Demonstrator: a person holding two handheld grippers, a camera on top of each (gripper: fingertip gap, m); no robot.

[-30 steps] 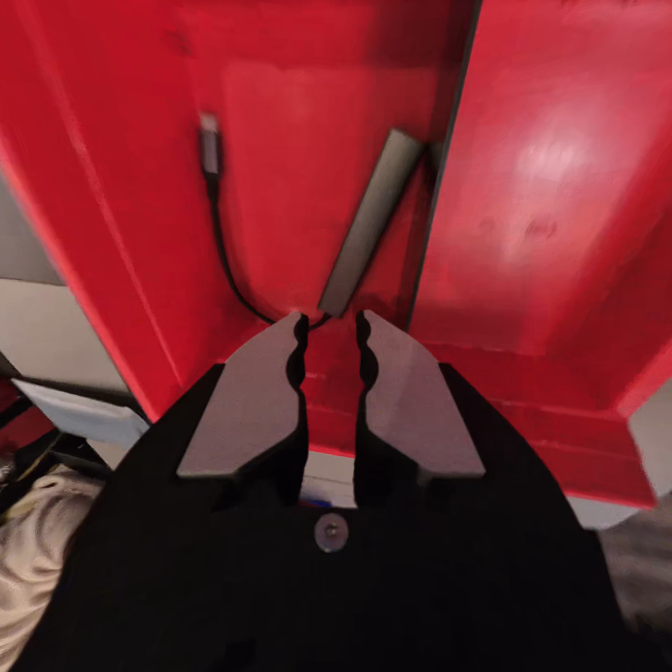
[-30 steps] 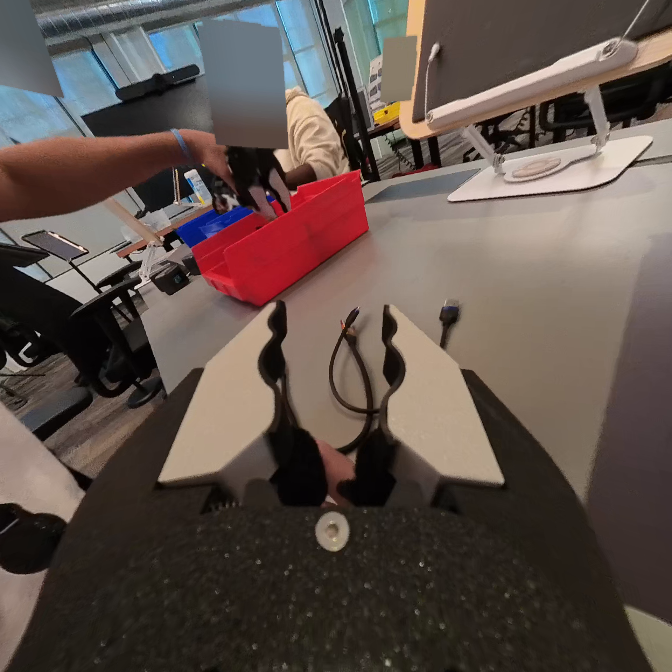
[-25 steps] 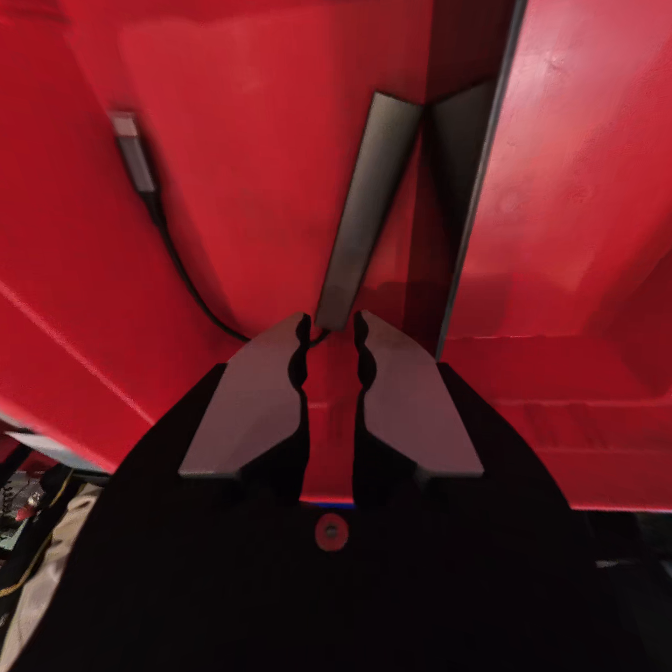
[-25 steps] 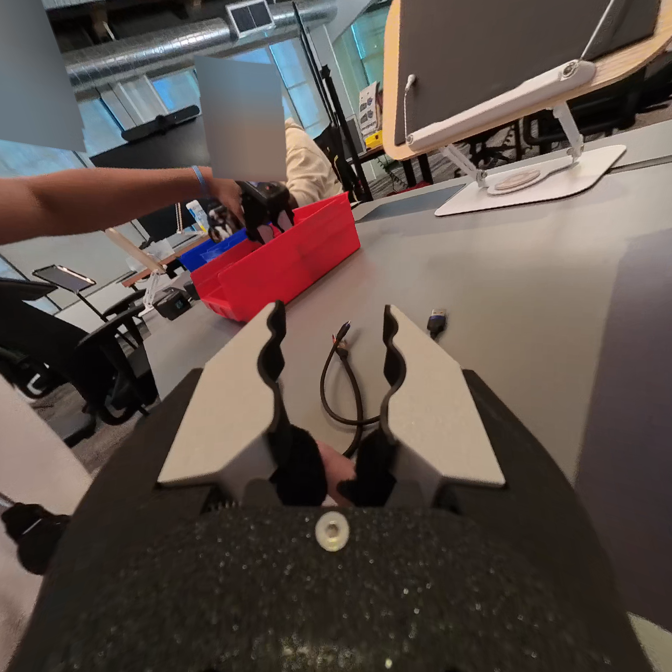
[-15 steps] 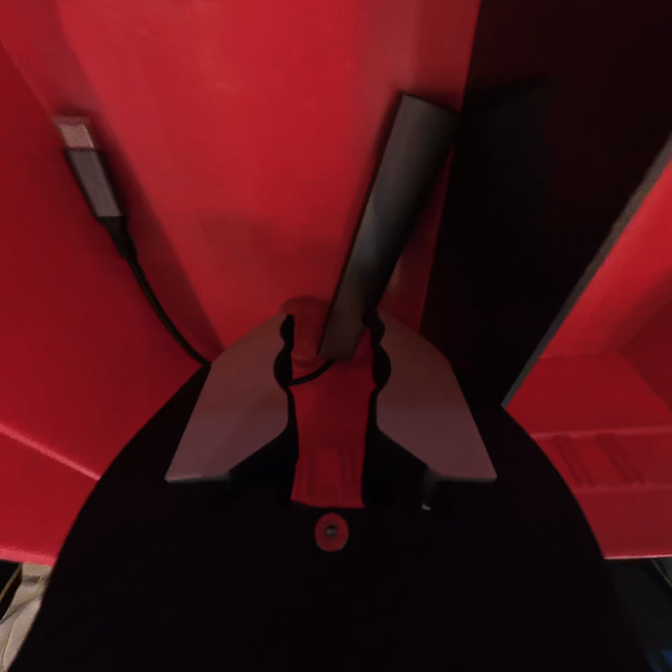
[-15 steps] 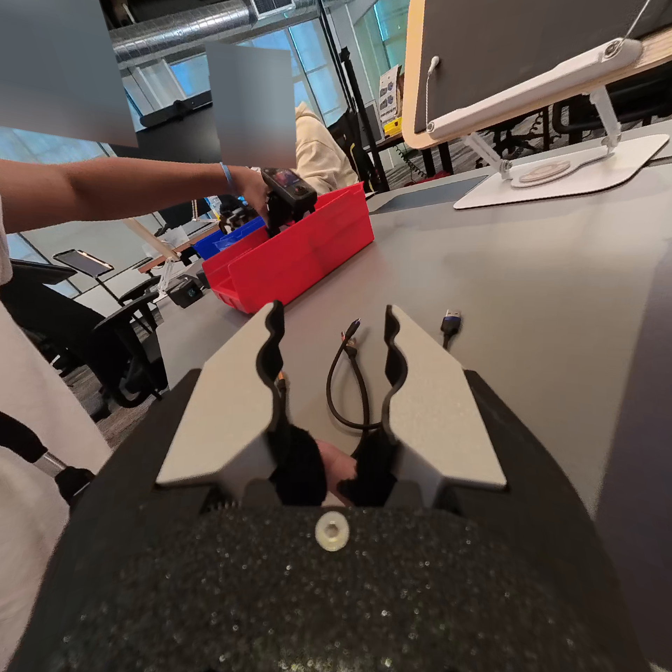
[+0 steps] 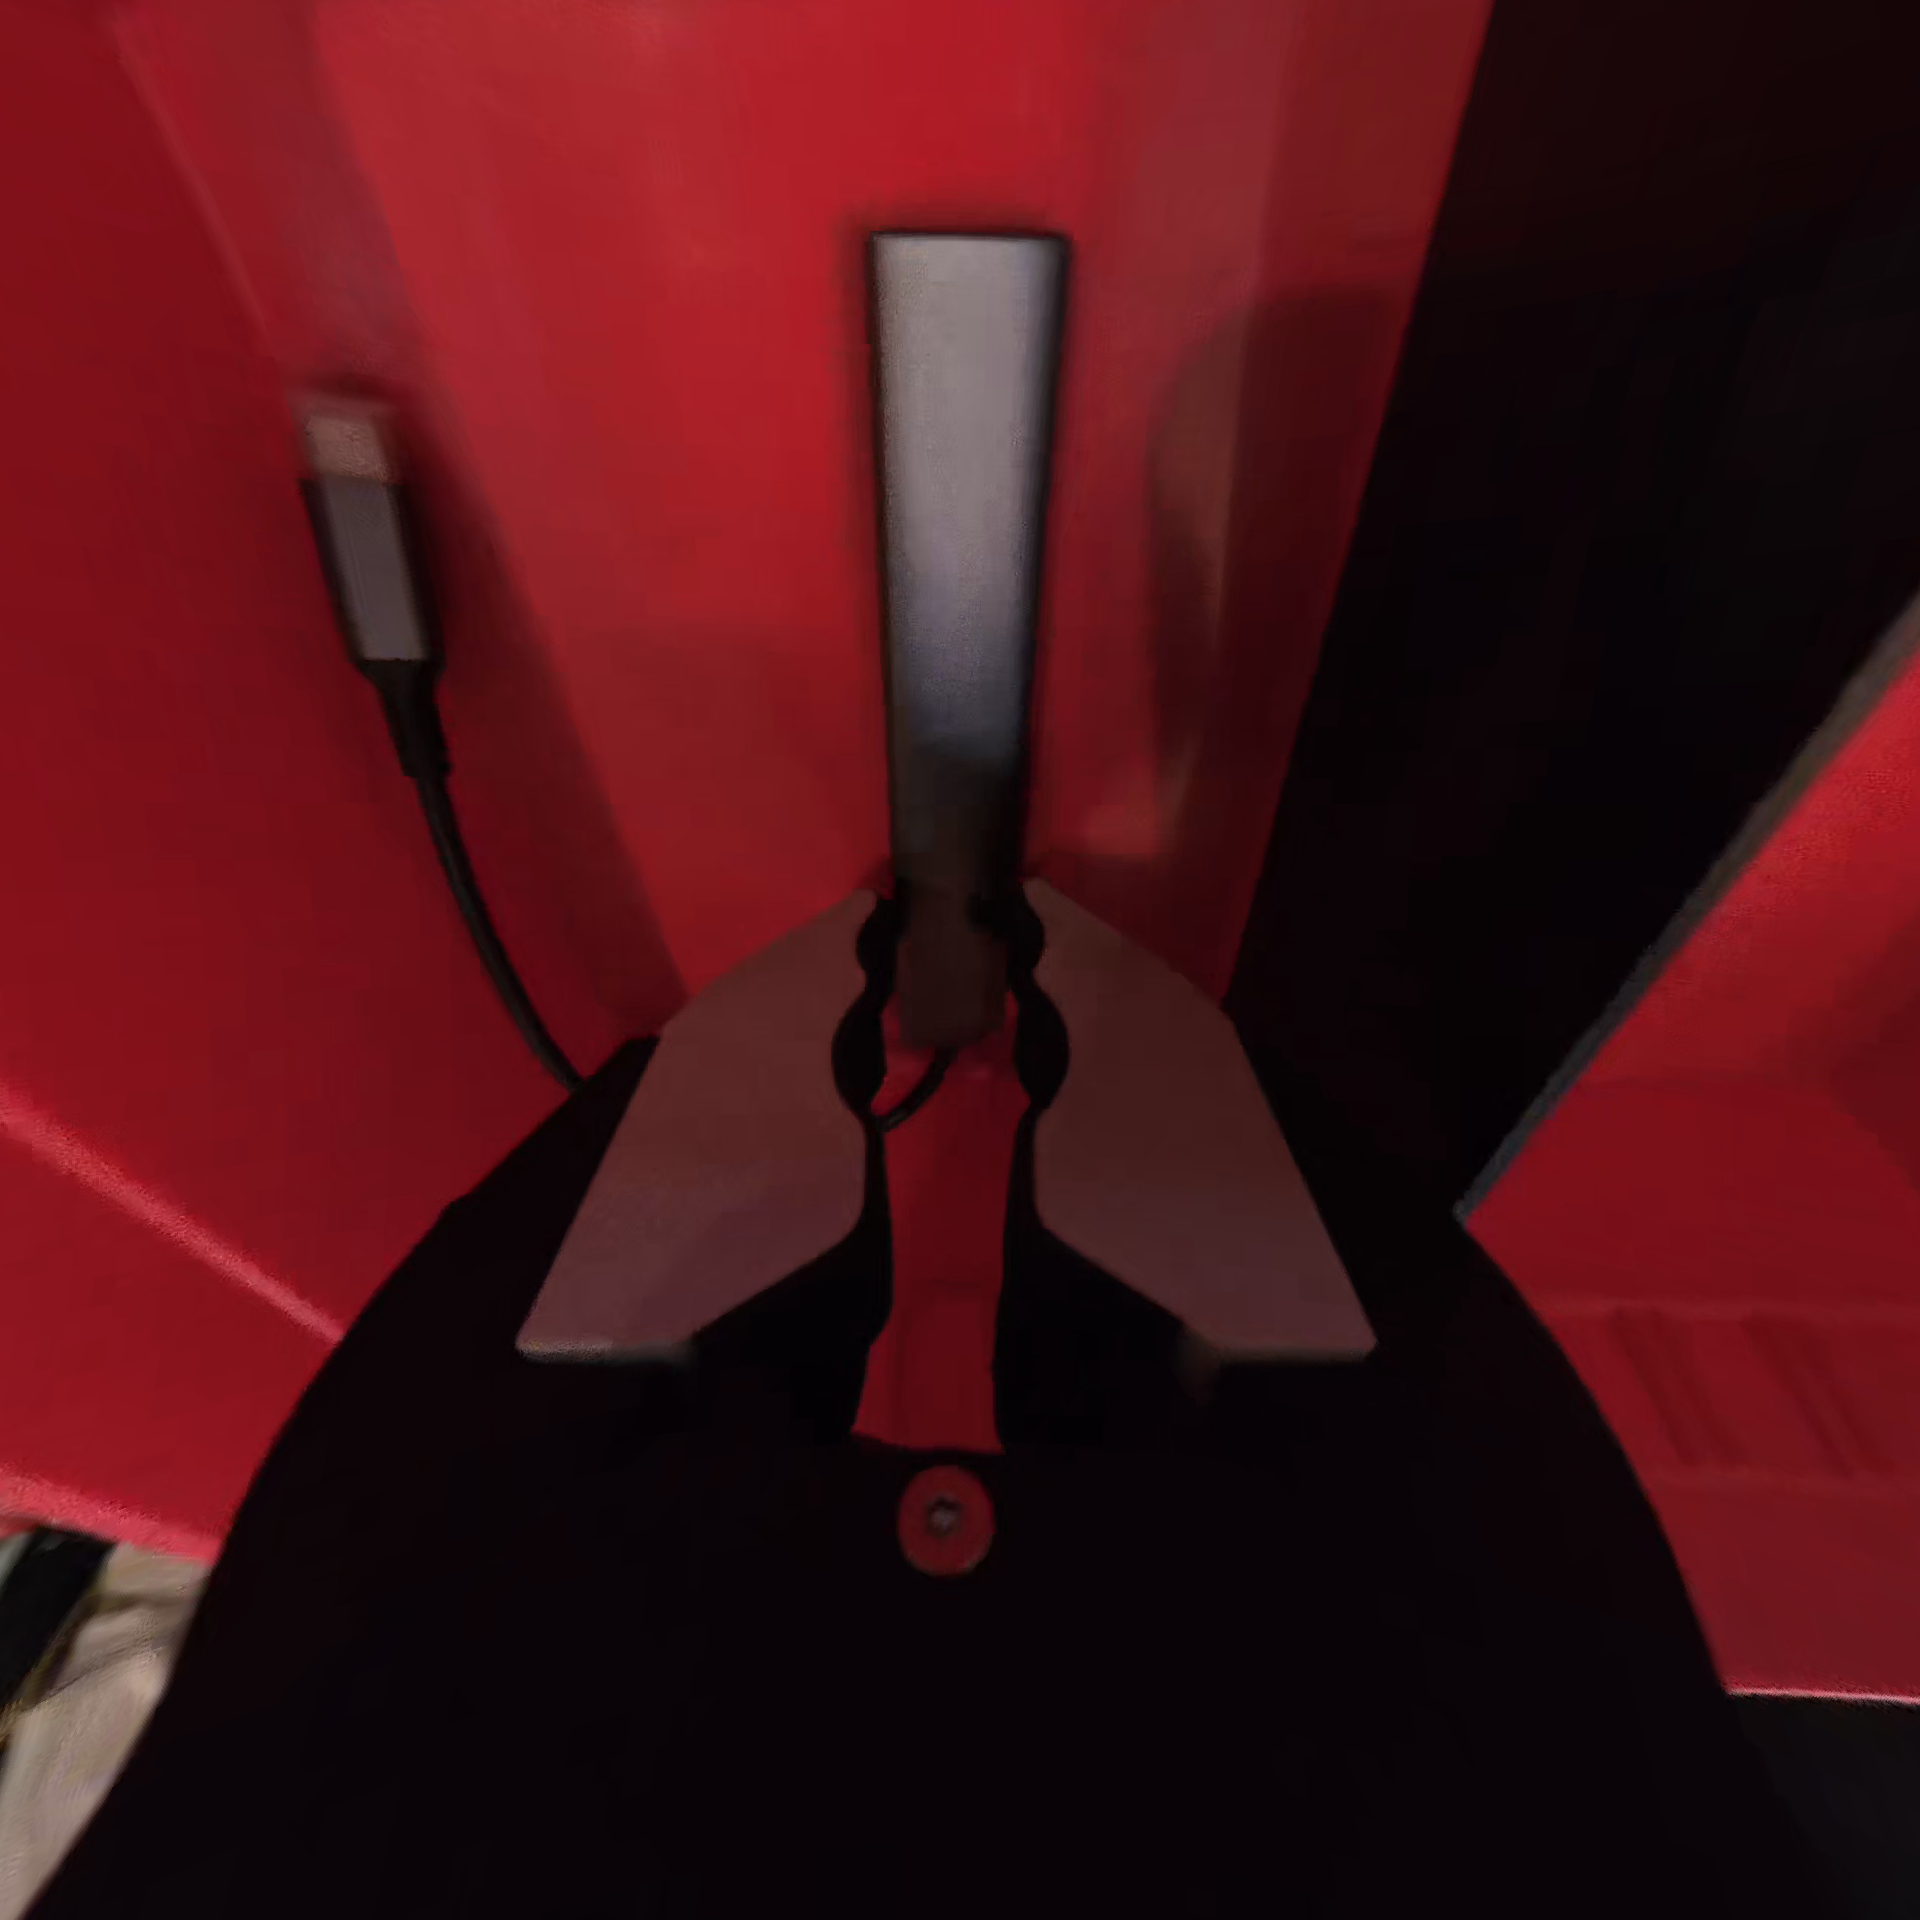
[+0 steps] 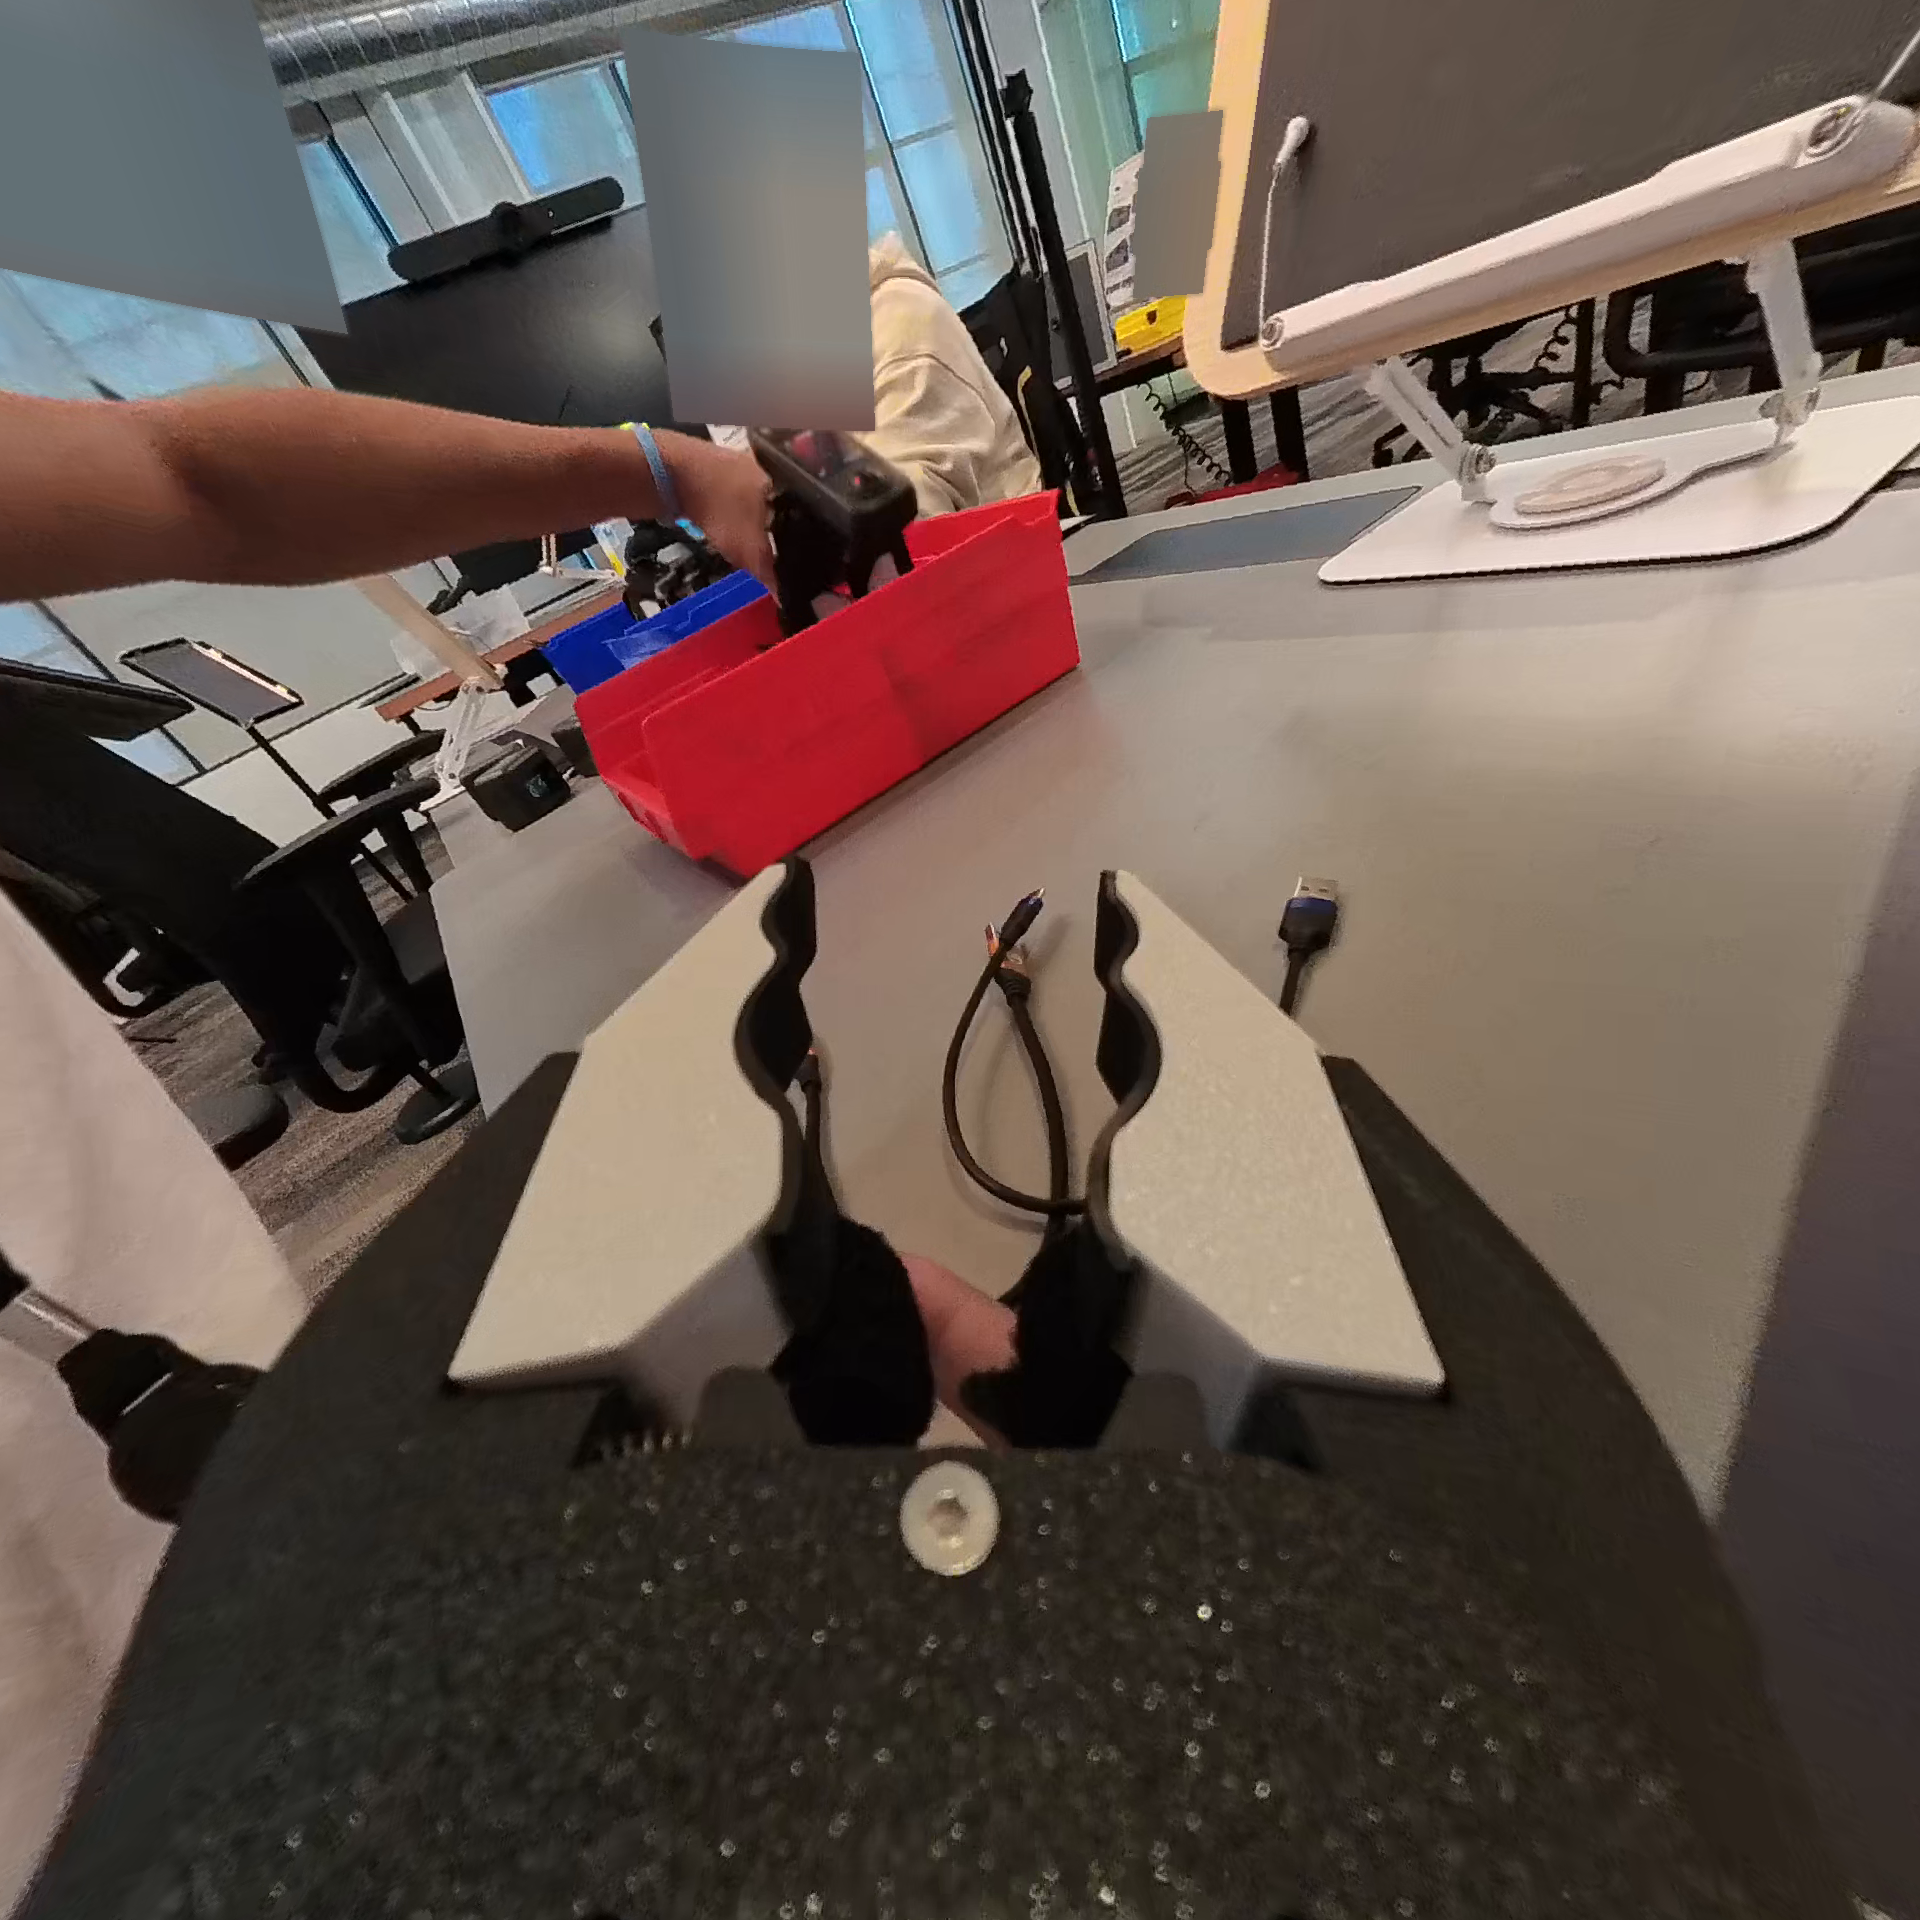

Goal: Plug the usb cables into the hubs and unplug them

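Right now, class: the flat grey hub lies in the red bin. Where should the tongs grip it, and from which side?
Probably the near end of the grey hub, across its narrow width, coming in along its length. The slim bar fits between the left tongs, which already bracket that end; its cable trails off to one side inside the red bin.

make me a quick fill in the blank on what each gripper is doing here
1. The left gripper has its jaws around the near end of a slim grey ____ with a cable.
2. That device lies inside a ____ coloured bin.
3. The right gripper hangs with jaws ____ above a black cable.
4. The cable lies on a ____ table.

Missing words: hub; red; open; grey
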